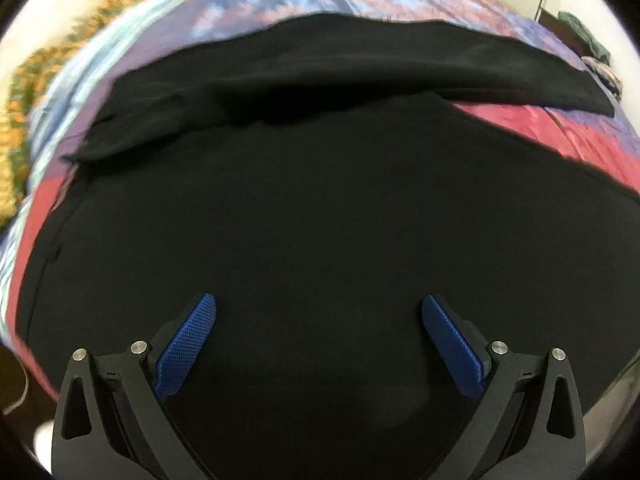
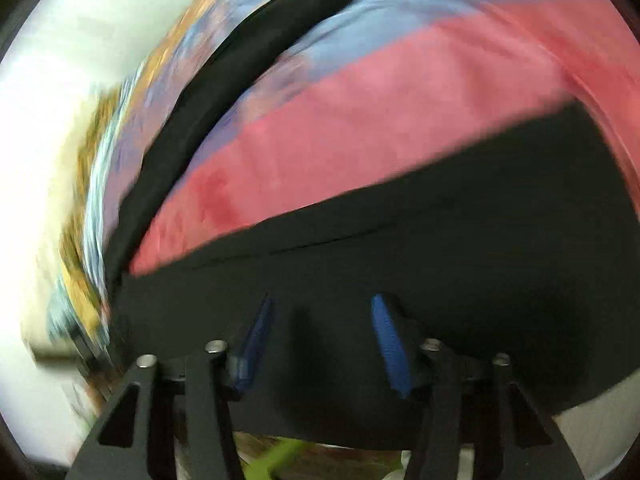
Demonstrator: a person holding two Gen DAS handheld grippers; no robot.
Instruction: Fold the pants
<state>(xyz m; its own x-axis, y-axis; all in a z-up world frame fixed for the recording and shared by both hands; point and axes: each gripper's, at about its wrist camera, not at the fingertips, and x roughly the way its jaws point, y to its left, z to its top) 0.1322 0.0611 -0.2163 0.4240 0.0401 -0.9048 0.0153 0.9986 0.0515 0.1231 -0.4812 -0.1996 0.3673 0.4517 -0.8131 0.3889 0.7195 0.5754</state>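
Black pants [image 1: 320, 220] on bedspread [image 1: 560, 132]; left tongs [image 1: 319, 312] and right tongs [image 2: 320, 312] apart above them, empty; risk: pinching one cloth layer, skewing fold.

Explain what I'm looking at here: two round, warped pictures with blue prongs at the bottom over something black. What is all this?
Each picture comes from a fisheye camera on a hand-held two-finger gripper, looking along its fingers. The blue prongs are finger pads. The first shows the left gripper, jaws wide open; the second the right gripper, also open, its picture blurred. Both are over black pants spread on a colourful bedspread, one leg angling away. Neither gripper holds anything.
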